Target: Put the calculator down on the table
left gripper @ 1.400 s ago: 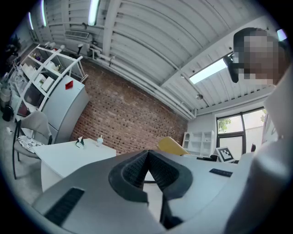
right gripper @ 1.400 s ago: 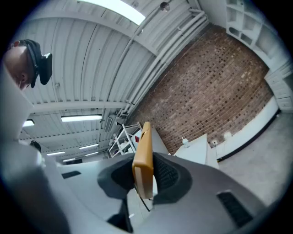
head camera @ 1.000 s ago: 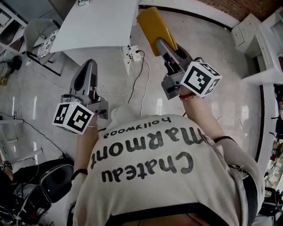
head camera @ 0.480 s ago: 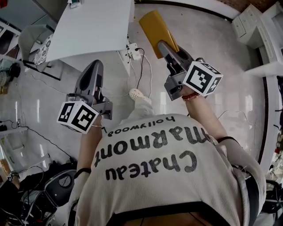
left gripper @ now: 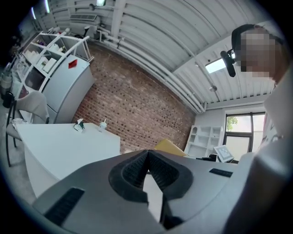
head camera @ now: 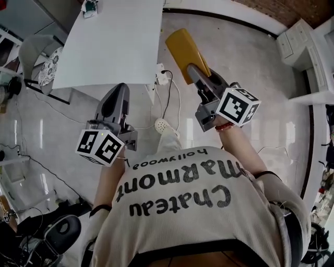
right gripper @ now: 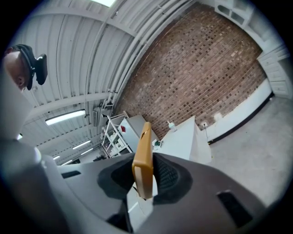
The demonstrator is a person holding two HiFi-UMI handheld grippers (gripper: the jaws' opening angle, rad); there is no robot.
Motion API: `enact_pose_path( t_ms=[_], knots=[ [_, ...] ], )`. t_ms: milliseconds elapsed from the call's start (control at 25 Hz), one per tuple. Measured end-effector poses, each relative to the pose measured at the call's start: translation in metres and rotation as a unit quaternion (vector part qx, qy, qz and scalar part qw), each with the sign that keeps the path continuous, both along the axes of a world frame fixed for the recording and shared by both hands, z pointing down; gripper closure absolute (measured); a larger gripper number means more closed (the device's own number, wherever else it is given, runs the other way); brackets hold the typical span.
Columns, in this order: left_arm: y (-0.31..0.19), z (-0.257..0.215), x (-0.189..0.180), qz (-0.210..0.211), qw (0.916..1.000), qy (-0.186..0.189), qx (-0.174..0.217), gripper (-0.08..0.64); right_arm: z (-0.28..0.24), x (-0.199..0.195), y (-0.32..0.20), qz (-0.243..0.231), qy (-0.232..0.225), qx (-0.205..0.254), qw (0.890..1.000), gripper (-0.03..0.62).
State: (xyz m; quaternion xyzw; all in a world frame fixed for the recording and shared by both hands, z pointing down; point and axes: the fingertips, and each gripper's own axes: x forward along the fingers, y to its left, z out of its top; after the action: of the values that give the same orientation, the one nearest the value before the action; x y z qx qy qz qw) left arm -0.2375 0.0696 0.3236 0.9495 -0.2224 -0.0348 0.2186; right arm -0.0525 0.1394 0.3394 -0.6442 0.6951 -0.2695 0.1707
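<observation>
Right gripper (head camera: 196, 72) is clamped narrow on the calculator (head camera: 182, 46), a flat yellow slab. The pads pinch across its thickness at the near end, and most of its length sticks out forward past the fingertips. In the right gripper view it shows edge-on between the pads, seated deep, with no visible slip. Handling, as a judgement: rigid plastic body, light, smooth casing, so it should not bend but could pivot in the pads given the long overhang. Keys and display, not visible from here, would not take a drop well. The end grip suits a set-down: the far end can touch first and the body be laid flat before release. Location: the calculator is in the air, forward of the right gripper, over bare floor (head camera: 245, 57). The white surface (head camera: 115, 41) lies ahead and to that gripper's left, well apart from the slab, with a few small items (head camera: 90, 6) at its far corner. Left gripper (head camera: 119, 89) has its jaws together with nothing between them; the surface's near edge is near, ahead of its tips. Pose: both arms are extended in front of the chest, forearms roughly parallel, grippers pointing about level and forward. The right gripper is rolled so the slab's broad face shows to the head view. Set-down not yet begun.
</observation>
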Motion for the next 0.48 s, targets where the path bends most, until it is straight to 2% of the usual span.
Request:
enact_pose_path(
  t_ms=[160,480],
  knots=[
    [-0.028,0.013,0.012,-0.003,0.9996,0.019,-0.022,0.560,0.017,0.014,-0.029,-0.006,-0.011,-0.020,1.000,0.506],
    [-0.096,-0.010,0.044,-0.015,0.9994,0.030,-0.005,0.560,-0.005,0.039,-0.100,-0.034,0.003,-0.008,0.999,0.506]
  ],
)
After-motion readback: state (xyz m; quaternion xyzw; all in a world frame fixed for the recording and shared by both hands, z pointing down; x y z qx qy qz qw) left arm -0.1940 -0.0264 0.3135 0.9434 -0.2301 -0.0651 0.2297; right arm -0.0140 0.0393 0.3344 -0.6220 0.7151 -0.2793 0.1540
